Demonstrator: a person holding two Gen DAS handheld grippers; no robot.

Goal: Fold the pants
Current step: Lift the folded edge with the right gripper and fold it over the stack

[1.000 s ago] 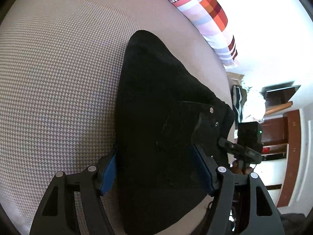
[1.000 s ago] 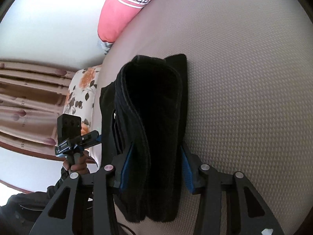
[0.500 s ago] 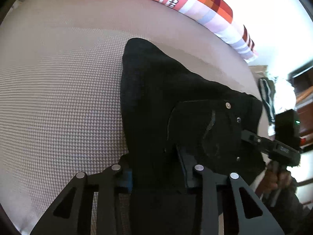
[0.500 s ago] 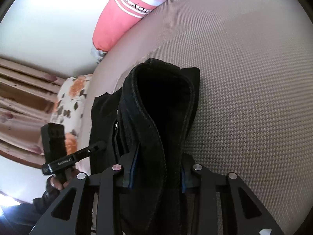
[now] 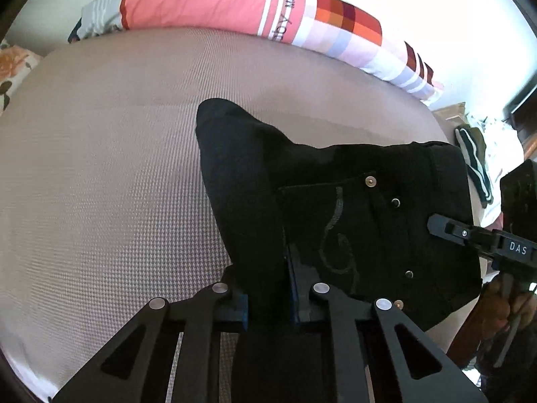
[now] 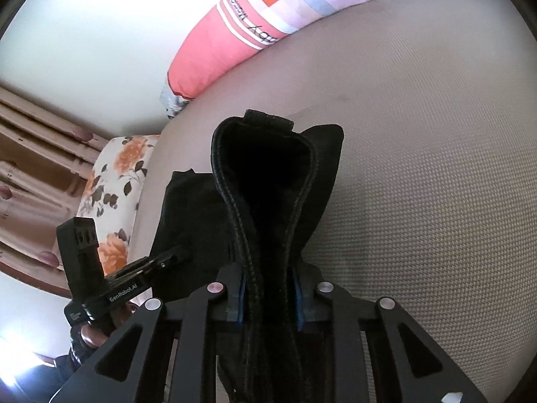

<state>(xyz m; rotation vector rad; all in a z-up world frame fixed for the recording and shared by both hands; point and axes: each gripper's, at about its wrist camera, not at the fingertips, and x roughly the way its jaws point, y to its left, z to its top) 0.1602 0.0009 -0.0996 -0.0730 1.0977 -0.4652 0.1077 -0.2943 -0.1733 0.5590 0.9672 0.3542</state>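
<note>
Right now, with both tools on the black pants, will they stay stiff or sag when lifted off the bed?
Probably sag: the black pants drape in soft folds over the bed. The bunched seam between the closing right tool looks thick, so likely somewhat heavy and not slippery.

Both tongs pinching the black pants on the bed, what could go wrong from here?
1. The left tongs are closing on a thin bunched edge of the pants; it may slip out.
2. The right tongs grip several stacked layers, so one could drop.
3. Loose fabric may drag across the bed cover and undo the fold.
</note>
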